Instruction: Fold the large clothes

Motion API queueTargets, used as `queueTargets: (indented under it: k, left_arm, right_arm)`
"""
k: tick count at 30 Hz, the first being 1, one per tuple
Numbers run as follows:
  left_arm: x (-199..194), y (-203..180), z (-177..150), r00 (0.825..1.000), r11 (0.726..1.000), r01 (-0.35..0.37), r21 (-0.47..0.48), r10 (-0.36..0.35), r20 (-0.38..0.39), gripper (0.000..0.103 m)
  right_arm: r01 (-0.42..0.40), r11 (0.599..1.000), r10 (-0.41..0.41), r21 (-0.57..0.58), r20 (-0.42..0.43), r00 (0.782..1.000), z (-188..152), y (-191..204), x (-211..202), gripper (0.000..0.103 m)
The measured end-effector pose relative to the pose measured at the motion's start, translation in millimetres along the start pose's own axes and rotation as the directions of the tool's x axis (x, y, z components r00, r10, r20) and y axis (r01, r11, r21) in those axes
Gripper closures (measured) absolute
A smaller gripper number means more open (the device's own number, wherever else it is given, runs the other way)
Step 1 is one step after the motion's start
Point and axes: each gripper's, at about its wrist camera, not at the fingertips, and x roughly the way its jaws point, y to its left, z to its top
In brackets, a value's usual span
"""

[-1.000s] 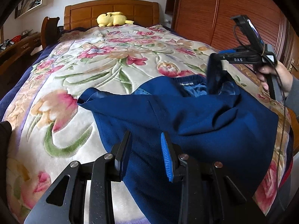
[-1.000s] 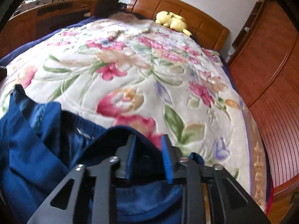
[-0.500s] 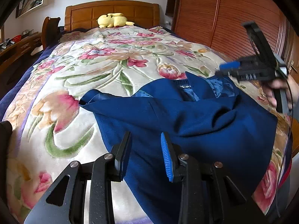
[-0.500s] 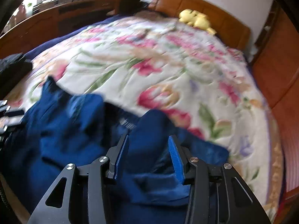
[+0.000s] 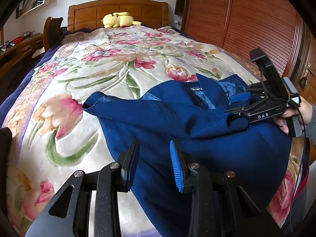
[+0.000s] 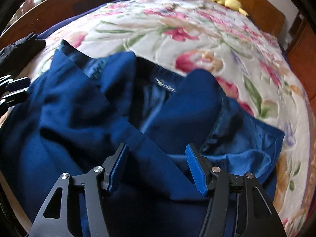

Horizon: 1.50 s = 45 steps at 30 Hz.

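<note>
A large dark blue jacket (image 5: 207,134) lies rumpled on the near end of the bed, collar and label facing the headboard; it also fills the right wrist view (image 6: 98,118). My left gripper (image 5: 154,164) is open and empty, just above the jacket's near left edge. My right gripper (image 6: 156,167) is open and empty, low over the jacket's right side; it shows in the left wrist view (image 5: 240,106) close to the cloth near the collar.
The bed carries a floral blanket (image 5: 102,63) with a yellow plush toy (image 5: 118,19) at the wooden headboard (image 5: 118,9). A wooden wardrobe (image 5: 246,23) stands on the right. A desk (image 5: 17,47) and chair (image 5: 53,29) stand on the left. A black item (image 6: 21,47) lies at the bed's left edge.
My right gripper opened and let go of the jacket's collar part, which dropped onto the bed. It then came down low over the jacket. My left gripper stayed open and still.
</note>
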Motion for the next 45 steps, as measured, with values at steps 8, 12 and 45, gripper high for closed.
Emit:
queueTargets:
  k: [8,12,45]
  left_arm:
    - [1.5,-1.3,-0.9,1.000,1.000,-0.001,0.003,0.001,-0.005,0.070]
    - [1.9,-1.1,-0.9,1.000,1.000,0.000,0.002,0.000,-0.003,0.070]
    - [-6.5,-0.3,0.5,1.000,1.000,0.003,-0.004,-0.003,0.023,0.070]
  right_arm:
    - [-0.016,1.000,0.016,0.003,-0.032,0.999,-0.6,-2.4,11.9,0.042]
    - [-0.022,0.997,0.018,-0.073,-0.050,0.999,-1.5,13.5,4.3,0.084]
    - [0.290,0.949,-0.308,0.123,0.172,0.936,63.3,-50.9,-26.0,0.045]
